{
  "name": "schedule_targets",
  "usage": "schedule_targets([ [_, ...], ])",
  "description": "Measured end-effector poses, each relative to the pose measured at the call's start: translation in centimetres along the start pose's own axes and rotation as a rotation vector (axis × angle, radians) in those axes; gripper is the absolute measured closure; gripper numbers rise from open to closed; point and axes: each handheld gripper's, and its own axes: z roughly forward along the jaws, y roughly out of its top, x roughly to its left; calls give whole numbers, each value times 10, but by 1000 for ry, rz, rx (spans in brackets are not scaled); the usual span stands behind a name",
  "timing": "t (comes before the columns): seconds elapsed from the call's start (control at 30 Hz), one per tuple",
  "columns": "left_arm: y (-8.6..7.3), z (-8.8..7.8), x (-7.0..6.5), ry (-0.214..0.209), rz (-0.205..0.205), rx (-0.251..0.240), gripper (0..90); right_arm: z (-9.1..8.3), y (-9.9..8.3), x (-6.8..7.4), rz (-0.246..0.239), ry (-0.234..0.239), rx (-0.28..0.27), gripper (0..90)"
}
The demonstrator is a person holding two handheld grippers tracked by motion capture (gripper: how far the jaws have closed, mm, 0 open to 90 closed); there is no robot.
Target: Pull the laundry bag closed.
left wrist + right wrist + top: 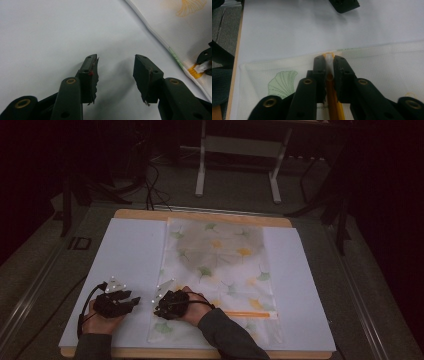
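My right gripper (329,65) is clamped on the one white zipper pull (329,62) at the near left edge of the single ginkgo-print mesh bag (220,265), its orange zipper (250,314) running right. Just left, my left gripper (115,75) gapes empty over the one white sheet (130,250).

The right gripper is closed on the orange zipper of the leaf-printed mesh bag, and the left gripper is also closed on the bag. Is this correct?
Not quite. The left gripper is open over the bare white sheet, beside the bag, as the left gripper view shows. The right gripper does clamp the zipper.
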Motion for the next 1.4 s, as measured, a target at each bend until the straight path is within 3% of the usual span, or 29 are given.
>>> schedule_targets([
  [0.33,1,-1,-2,-14,3,0,550,-1,1,2,-14,-14,10,836],
  [0.97,-2,-8,-11,-88,-19,-5,549,-8,-1,6,-38,-34,0,838],
  [1.4,-3,-13,-25,-206,-12,-5,597,-13,-3,5,-37,-41,-8,838],
])
